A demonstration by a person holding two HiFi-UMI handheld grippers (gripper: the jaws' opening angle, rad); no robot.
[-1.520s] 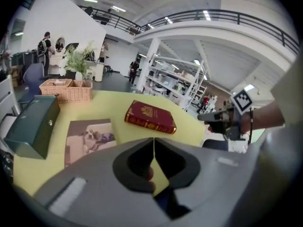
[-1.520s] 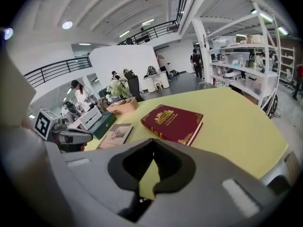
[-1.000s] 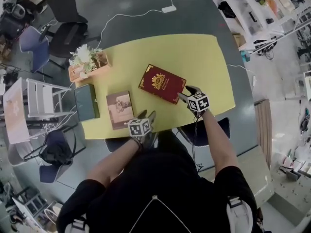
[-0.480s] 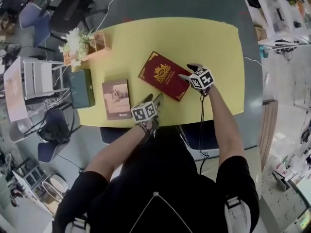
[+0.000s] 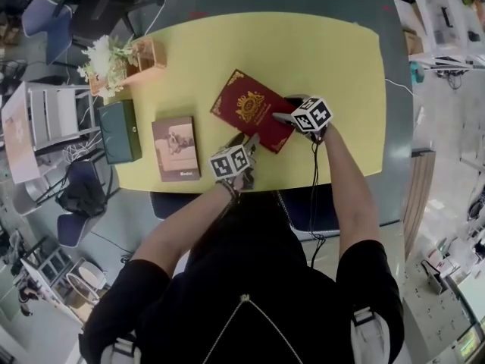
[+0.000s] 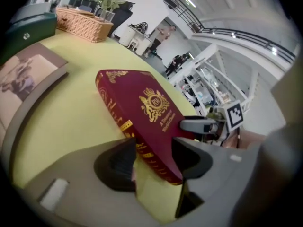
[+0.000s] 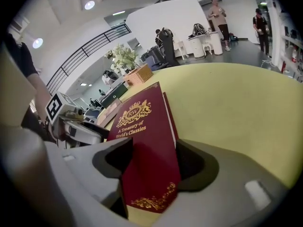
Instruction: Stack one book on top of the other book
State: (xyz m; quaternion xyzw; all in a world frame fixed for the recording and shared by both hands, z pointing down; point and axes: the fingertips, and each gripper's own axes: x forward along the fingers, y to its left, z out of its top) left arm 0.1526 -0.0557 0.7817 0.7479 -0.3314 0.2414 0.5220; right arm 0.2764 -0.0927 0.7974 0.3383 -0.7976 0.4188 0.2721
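Observation:
A dark red book [image 5: 250, 108] with gold print lies flat on the yellow table [image 5: 333, 59]. A brown book [image 5: 176, 147] lies flat to its left, apart from it. My left gripper [image 5: 246, 141] is at the red book's near corner. In the left gripper view that corner [image 6: 142, 103] sits between the closing jaws of my left gripper [image 6: 154, 150], and the pads show no clear pressure. My right gripper [image 5: 286, 117] is at the right corner. In the right gripper view that corner [image 7: 142, 122] lies between the closing jaws of my right gripper [image 7: 154, 155].
A dark green box [image 5: 120, 130] sits at the table's left edge beside the brown book. A basket of flowers [image 5: 121, 58] stands at the far left corner. Chairs and a white rack crowd the floor on the left. People stand far off in the right gripper view.
Both grippers have come down and forward onto the red book. The left one left the table's near edge for the book's near corner; the right one slid over the right corner.

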